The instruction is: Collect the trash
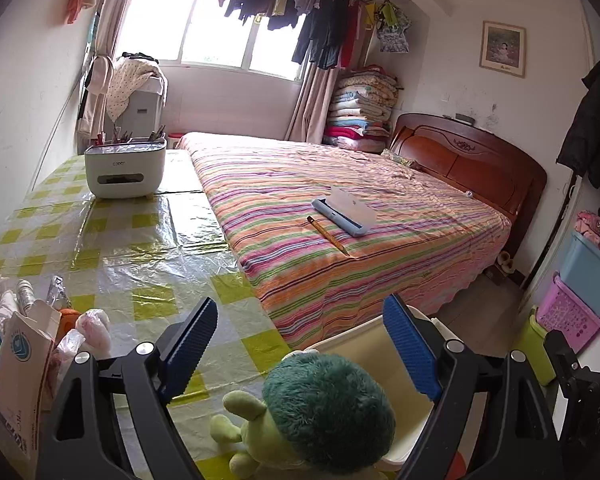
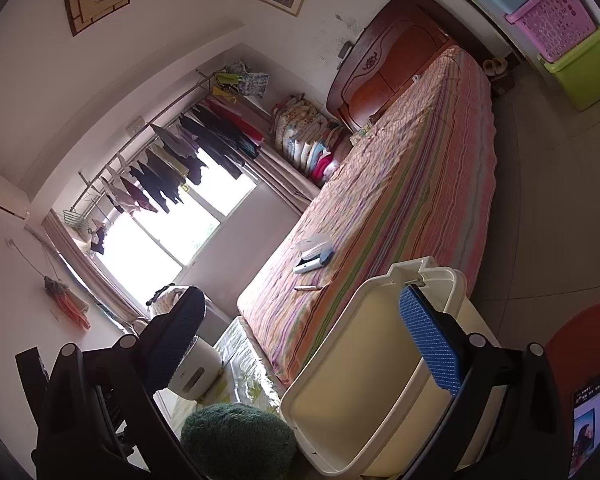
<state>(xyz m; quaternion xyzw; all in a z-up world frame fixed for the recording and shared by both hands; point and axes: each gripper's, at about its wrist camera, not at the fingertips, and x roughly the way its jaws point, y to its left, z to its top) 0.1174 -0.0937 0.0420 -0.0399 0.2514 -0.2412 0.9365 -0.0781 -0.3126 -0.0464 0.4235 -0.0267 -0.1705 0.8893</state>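
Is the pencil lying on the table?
No, the pencil lies on the striped bed, beside a blue case, not on the checkered table.

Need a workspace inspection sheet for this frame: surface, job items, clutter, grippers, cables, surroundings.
Surface: table under green-checked cloth with clear plastic cover, butted against the bed.
Job's things: cream bin, tipped; inside looks empty. Crumpled wrappers at the table's left edge.
Clutter: green plush toy, white tissue box, paper carton; pencil and blue case on bed.
Grippers: left gripper open, empty. Right gripper straddles the bin rim; grip unclear.
Cables: nothing seen.
Surroundings: window, hanging clothes, stacked crates.
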